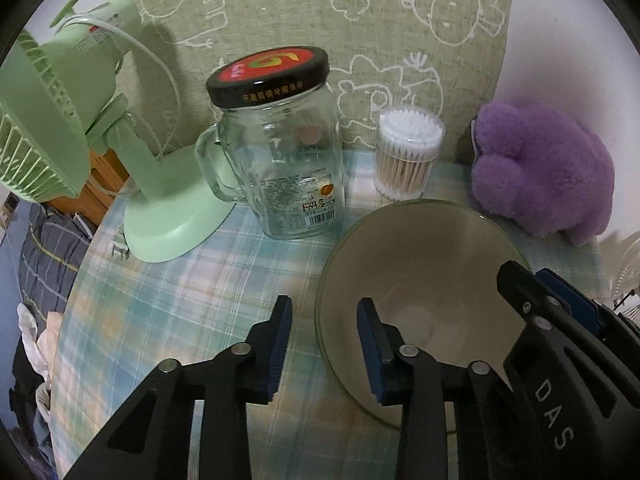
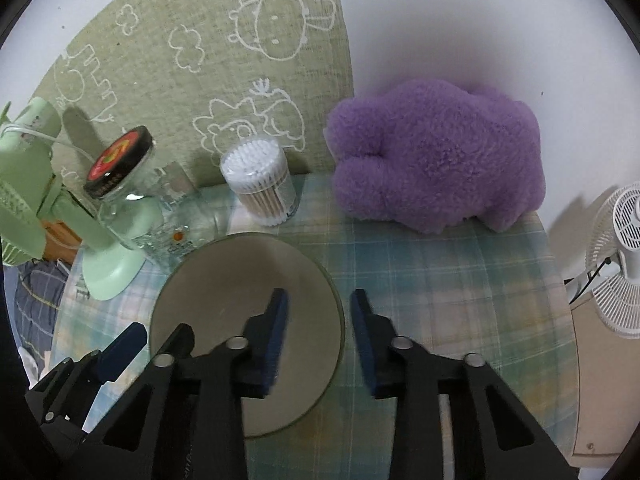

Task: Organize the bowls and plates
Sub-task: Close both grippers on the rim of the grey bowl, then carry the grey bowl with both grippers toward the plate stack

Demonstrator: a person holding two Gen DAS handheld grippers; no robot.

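A beige bowl with a glassy rim sits on the plaid tablecloth. My left gripper is open and straddles the bowl's left rim, one finger outside and one inside. In the right wrist view the bowl lies at centre left. My right gripper is open and straddles the bowl's right rim. The right gripper's fingers show over the bowl's right side in the left wrist view. The left gripper's finger shows at the bowl's left in the right wrist view.
A glass jar with a black and red lid, a green desk fan, a tub of cotton swabs and a purple plush toy stand behind the bowl. A white fan stands off the table's right edge.
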